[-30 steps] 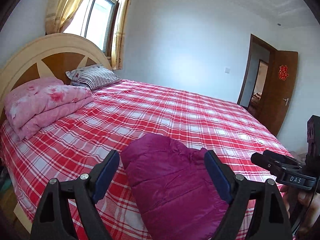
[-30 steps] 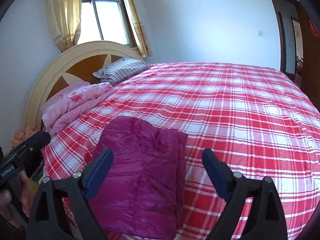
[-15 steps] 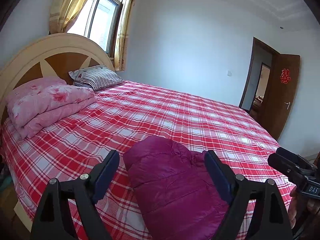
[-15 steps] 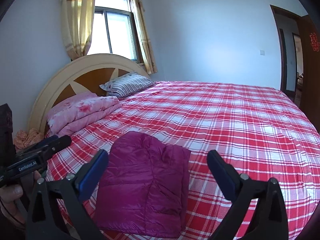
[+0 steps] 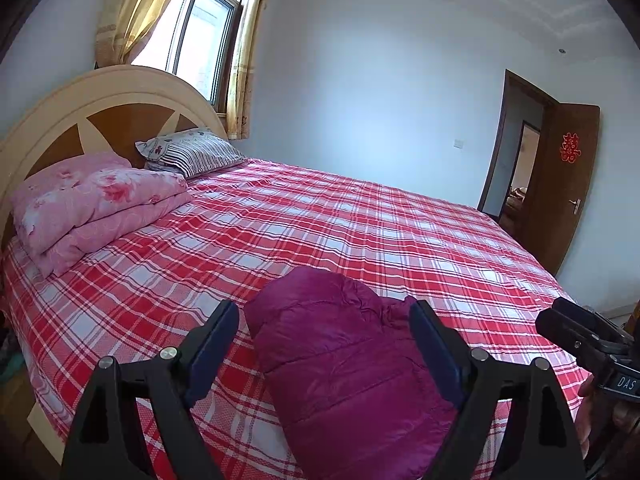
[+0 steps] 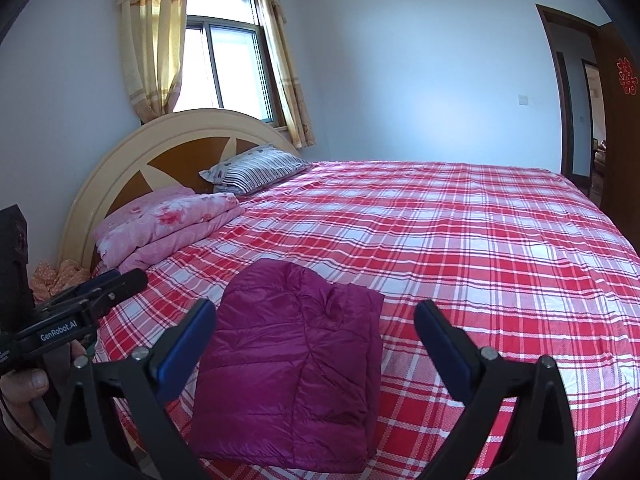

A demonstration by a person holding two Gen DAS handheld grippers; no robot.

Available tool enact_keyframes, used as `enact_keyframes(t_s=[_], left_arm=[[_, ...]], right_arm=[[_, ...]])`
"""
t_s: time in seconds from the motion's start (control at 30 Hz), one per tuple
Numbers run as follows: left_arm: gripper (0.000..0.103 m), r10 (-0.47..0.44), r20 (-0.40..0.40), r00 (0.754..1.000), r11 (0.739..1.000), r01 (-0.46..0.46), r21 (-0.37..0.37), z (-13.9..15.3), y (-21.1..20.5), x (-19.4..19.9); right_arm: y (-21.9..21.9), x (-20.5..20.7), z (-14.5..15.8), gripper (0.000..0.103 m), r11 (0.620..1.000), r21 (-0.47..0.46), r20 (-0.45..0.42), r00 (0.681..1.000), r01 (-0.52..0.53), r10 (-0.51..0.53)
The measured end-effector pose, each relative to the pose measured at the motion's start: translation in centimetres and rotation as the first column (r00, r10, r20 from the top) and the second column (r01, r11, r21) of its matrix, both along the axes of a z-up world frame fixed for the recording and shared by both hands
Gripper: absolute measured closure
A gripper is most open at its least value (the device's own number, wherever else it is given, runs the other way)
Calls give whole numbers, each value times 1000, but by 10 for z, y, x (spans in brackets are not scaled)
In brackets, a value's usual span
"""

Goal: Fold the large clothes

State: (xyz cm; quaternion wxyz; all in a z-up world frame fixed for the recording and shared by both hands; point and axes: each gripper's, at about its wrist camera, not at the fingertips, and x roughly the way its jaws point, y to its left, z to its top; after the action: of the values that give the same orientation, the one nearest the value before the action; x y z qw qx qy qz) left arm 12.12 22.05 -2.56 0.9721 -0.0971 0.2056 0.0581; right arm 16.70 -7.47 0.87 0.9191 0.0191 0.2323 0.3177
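A magenta puffer jacket (image 5: 340, 364) lies folded into a compact block near the front edge of the red plaid bed (image 5: 360, 224); it also shows in the right wrist view (image 6: 292, 364). My left gripper (image 5: 324, 340) is open and empty, held above and short of the jacket. My right gripper (image 6: 316, 340) is open and empty, held back from the jacket's right part. Each gripper shows at the edge of the other's view: the right one (image 5: 576, 336), the left one (image 6: 92, 296).
A folded pink floral quilt (image 5: 96, 204) and a striped pillow (image 5: 192, 152) lie by the curved headboard (image 5: 100, 116). A window with yellow curtains (image 6: 224, 64) is behind. An open brown door (image 5: 568, 184) stands at the right.
Both grippers have drawn back and tilted up from the folded jacket, so more of the wall and ceiling shows. The jacket has not moved. Both jaws stay open.
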Motion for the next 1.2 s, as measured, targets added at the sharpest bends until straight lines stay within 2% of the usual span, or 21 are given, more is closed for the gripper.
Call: enact_keyframes(t_s=[0.63, 1.1, 1.17, 1.2], left_arm=[[16, -13, -13, 1000, 1000, 13, 17, -3, -7, 4], [16, 7, -17, 1000, 999, -7, 32, 1, -8, 3], [4, 15, -17, 1000, 999, -14, 42, 2, -9, 3], [3, 20, -12, 1000, 998, -19, 52, 2, -9, 2]], right_arm=[[-2, -2, -3, 1, 1000, 1, -2, 1000, -1, 1], [-7, -5, 2, 1, 999, 29, 36, 999, 15, -16], [-7, -5, 2, 1, 999, 30, 36, 999, 14, -15], [-7, -5, 2, 1, 999, 31, 36, 999, 12, -13]])
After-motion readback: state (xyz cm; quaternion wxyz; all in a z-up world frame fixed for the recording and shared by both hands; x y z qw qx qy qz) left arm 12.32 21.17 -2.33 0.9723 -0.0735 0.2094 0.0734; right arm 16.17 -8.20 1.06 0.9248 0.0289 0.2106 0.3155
